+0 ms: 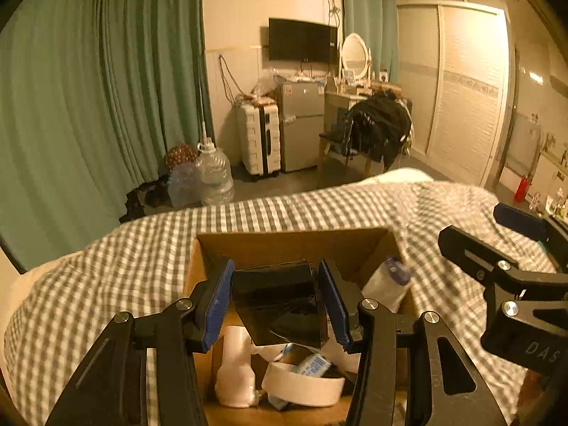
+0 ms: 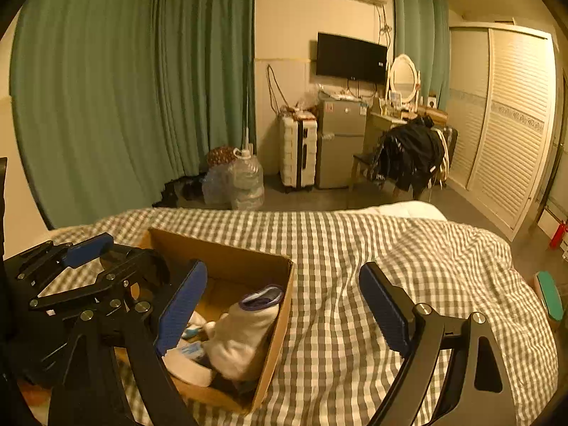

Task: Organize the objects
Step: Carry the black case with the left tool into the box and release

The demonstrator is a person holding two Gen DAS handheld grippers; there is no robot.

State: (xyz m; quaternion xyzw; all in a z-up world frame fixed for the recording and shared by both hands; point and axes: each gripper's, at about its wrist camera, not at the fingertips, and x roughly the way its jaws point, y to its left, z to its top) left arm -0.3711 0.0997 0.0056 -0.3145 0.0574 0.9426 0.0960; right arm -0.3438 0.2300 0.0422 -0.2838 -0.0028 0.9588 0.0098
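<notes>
The left gripper point(image 1: 276, 305) pinches a glossy black box-like object point(image 1: 280, 305) between its blue pads, holding it above the open cardboard box point(image 1: 294, 245). The right gripper point(image 2: 284, 309) is spread wide with nothing between its fingers, hovering over the checked bedspread point(image 2: 355, 248) just beside the cardboard box. Inside lie a white bottle point(image 1: 236, 369), a white round tub point(image 1: 305, 383) and a clear plastic bottle point(image 1: 387, 280). The step in hand looks like packing: 1 item is being carried in. Next, the left gripper likely needs to lower it into a free spot and release, avoiding the bottles.
</notes>
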